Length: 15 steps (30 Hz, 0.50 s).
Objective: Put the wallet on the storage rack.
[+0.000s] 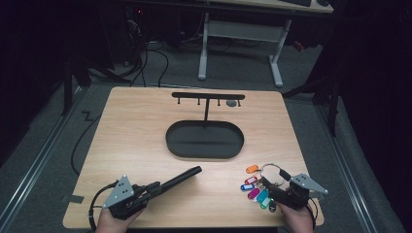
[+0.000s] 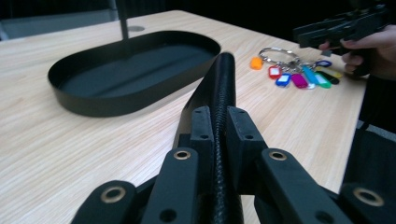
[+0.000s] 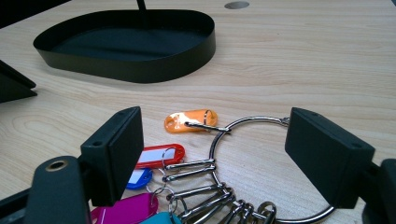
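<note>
My left gripper (image 1: 154,187) is near the table's front left, shut on a long black ribbed rod (image 1: 182,177) that points toward the tray. In the left gripper view the jaws clamp the rod (image 2: 223,79) at their tips (image 2: 219,121). At the front right lies a metal key ring (image 1: 272,171) carrying several coloured tags (image 1: 255,187). My right gripper (image 1: 275,183) stands open over it. In the right gripper view the ring (image 3: 247,122) and its orange tag (image 3: 191,120) lie between the spread jaws (image 3: 229,154), and the pads are apart from the ring.
A black oval tray (image 1: 204,156) sits mid-table, with a thin post rising to a T-shaped hook bar (image 1: 208,95). A small round hole (image 1: 231,103) is in the tabletop behind it. Bare wood lies between the tray and both grippers. The table's front edge is close to my hands.
</note>
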{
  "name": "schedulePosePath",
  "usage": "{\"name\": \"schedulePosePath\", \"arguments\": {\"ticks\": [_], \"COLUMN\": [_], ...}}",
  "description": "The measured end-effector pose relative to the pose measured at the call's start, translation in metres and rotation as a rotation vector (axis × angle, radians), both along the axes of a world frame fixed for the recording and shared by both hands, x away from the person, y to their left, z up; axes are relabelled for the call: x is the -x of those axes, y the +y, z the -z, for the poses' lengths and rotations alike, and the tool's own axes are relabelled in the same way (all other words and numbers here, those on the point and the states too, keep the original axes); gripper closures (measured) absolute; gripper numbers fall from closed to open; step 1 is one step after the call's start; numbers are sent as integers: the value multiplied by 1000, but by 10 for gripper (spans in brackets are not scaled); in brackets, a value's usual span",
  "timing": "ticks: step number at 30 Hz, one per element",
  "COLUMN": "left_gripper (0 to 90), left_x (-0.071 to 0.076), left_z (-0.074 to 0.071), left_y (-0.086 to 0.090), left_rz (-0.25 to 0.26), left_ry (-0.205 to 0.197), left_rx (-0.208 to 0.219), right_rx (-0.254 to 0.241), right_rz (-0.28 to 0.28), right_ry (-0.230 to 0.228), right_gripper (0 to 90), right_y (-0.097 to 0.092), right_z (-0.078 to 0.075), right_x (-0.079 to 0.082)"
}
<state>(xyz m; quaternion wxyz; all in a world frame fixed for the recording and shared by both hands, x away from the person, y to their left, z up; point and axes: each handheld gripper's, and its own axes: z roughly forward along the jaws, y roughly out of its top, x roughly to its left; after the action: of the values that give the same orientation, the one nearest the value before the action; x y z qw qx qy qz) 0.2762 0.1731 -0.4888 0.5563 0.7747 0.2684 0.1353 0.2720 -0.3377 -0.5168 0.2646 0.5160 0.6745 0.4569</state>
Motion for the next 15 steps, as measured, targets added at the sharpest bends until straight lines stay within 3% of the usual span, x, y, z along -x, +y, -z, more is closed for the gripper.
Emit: {"name": "schedulePosePath", "arguments": {"ticks": [10,15], "left_gripper": [808,803], "left_x": [-9,-21], "left_z": [2,2], "left_y": [8,16], "left_rz": [-52,-99], "left_ry": [10,15], "left_rx": [32,41], "right_rx": [-4,1], "right_rz": [5,0], "right_ry": [8,8], "right_gripper": [200,201], "right_y": [-1,-1], "right_z": [1,2], "right_x": [-1,0]}}
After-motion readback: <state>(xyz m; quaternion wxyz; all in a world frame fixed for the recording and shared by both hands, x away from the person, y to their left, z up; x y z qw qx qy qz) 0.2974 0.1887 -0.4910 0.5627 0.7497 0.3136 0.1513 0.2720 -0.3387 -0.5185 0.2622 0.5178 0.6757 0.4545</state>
